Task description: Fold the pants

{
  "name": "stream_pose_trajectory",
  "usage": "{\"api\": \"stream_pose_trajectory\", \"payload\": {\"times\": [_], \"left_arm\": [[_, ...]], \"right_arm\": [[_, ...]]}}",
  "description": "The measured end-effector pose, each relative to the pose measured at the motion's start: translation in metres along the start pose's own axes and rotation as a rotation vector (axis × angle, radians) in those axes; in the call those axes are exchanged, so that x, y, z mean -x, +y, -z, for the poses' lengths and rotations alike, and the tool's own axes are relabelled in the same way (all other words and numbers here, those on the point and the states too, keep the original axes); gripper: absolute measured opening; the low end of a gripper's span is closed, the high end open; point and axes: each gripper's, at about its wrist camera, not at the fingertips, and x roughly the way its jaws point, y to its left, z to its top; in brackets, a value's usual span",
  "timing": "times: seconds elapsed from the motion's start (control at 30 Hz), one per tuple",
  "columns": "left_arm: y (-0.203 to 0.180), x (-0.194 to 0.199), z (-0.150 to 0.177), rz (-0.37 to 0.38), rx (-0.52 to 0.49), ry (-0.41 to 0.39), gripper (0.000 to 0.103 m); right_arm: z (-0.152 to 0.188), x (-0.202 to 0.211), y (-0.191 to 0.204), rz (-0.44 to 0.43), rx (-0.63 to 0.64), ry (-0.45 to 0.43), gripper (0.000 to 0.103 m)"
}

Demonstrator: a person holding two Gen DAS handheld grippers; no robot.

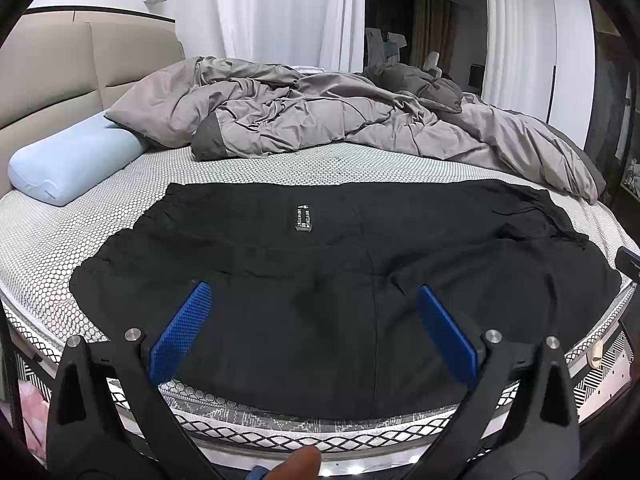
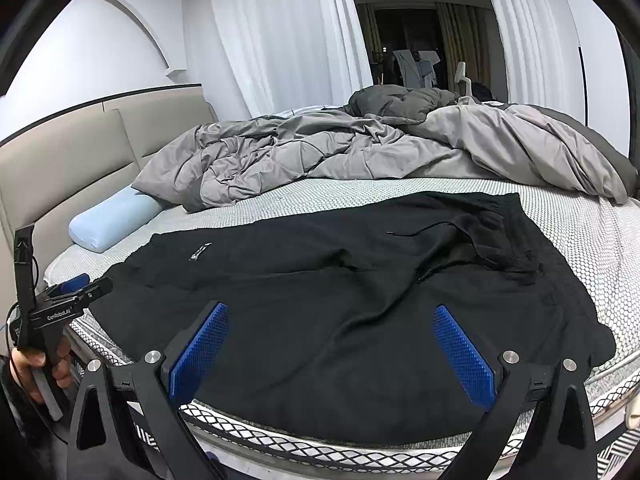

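Observation:
Black pants (image 1: 320,280) lie spread on the near part of the mattress, with a small label (image 1: 303,218) on top and a rumpled waistband with drawstring at the right (image 2: 480,236). My left gripper (image 1: 312,300) is open above the near edge of the pants, holding nothing. My right gripper (image 2: 332,320) is open over the pants (image 2: 340,300) further right, holding nothing. The left gripper also shows in the right wrist view (image 2: 76,292), at the pants' left end.
A rumpled grey duvet (image 1: 320,120) covers the far half of the bed. A light blue pillow (image 1: 72,160) lies at the left by the beige headboard (image 1: 60,64). The mattress edge (image 1: 300,432) runs just below the pants. White curtains hang behind.

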Motion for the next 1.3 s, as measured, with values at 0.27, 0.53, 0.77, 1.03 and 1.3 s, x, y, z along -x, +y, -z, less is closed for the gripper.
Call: {"api": "stream_pose_trajectory", "payload": {"times": [0.27,0.53,0.77,1.03,1.3], "left_arm": [[0.0004,-0.0001,0.0004,0.003,0.000,-0.003,0.102],[0.0014,0.0004,0.0009,0.006,0.002,-0.003,0.102],[0.0019,0.0003,0.0011,0.008,0.002,-0.004,0.102],[0.0024,0.0003,0.0012,0.009,0.003,-0.004,0.102],[0.0035,0.0001,0.0008,0.008,0.003,-0.004,0.102]], "right_arm": [[0.0001,0.0011,-0.0003,0.001,-0.001,0.001,0.103],[0.0004,0.0006,-0.0018,0.001,-0.001,0.001,0.103],[0.0004,0.0005,-0.0022,0.001,0.002,0.000,0.103],[0.0003,0.0008,-0.0005,0.002,0.002,0.001,0.103],[0.0004,0.0006,0.0005,0.002,0.003,0.002,0.103]]}}
